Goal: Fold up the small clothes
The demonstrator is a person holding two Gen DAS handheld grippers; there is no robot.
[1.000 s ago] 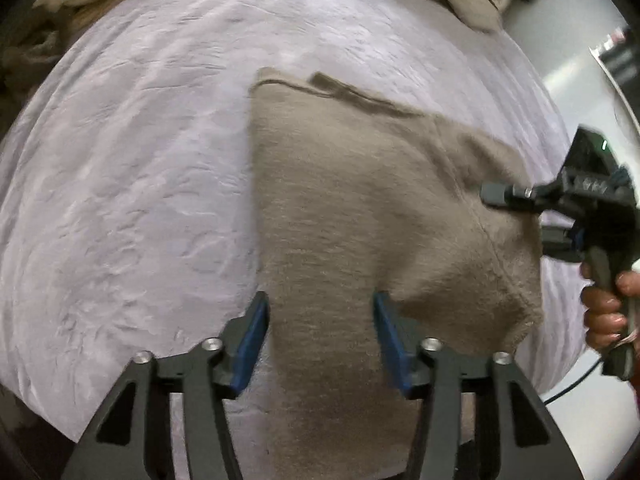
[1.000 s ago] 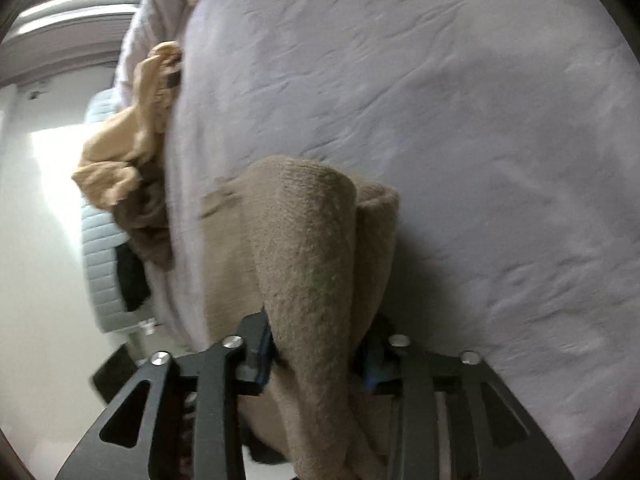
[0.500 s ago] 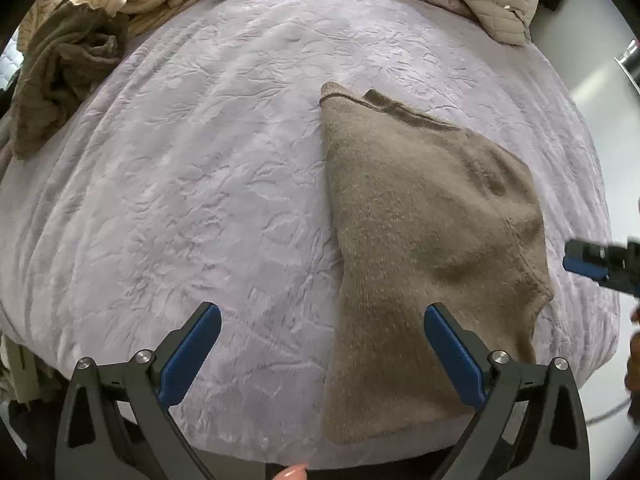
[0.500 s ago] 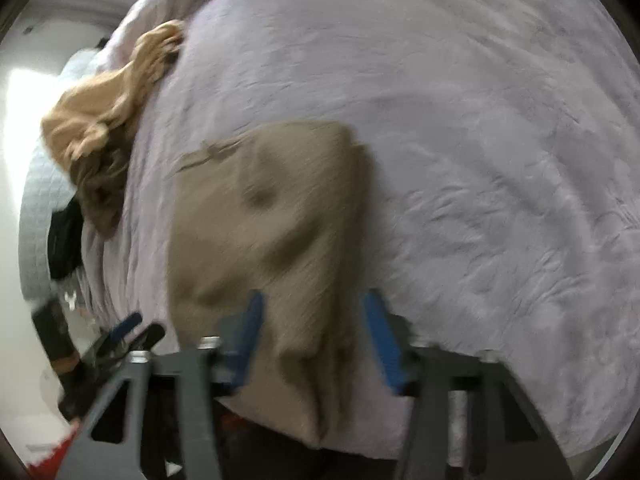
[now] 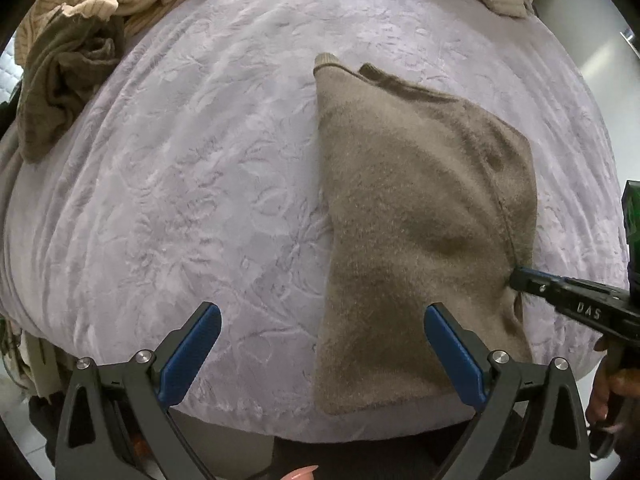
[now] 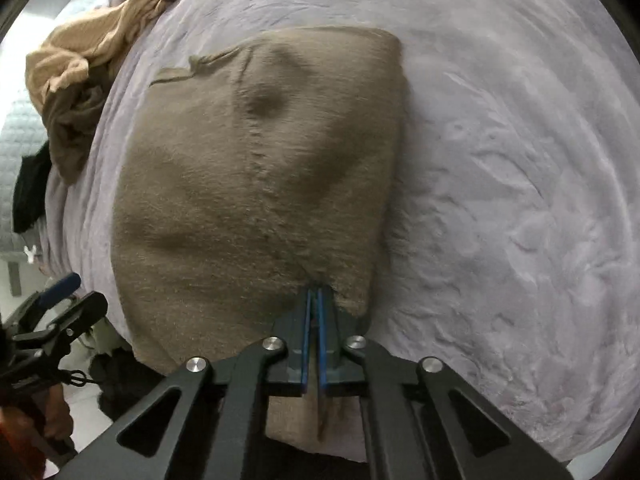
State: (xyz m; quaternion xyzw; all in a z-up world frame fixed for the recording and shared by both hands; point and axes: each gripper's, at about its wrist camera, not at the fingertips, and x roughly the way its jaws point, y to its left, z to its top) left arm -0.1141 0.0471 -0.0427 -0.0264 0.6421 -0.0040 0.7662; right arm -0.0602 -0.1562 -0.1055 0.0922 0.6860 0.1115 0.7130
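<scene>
Taupe fuzzy knit garment [image 5: 420, 216] lies part-folded near the front edge of the bed's lilac embossed bedspread [image 5: 200, 184], and the right hand-held gripper [image 6: 314, 300] has its blue pads pinched tight on the garment's near edge by the seam, while the left hand-held gripper [image 5: 322, 344] hovers wide and empty over the near hem. To fold cleanly, I'd lift that pinched edge low, carry it straight across, and pin the opposite side with the left so nothing drags.
</scene>
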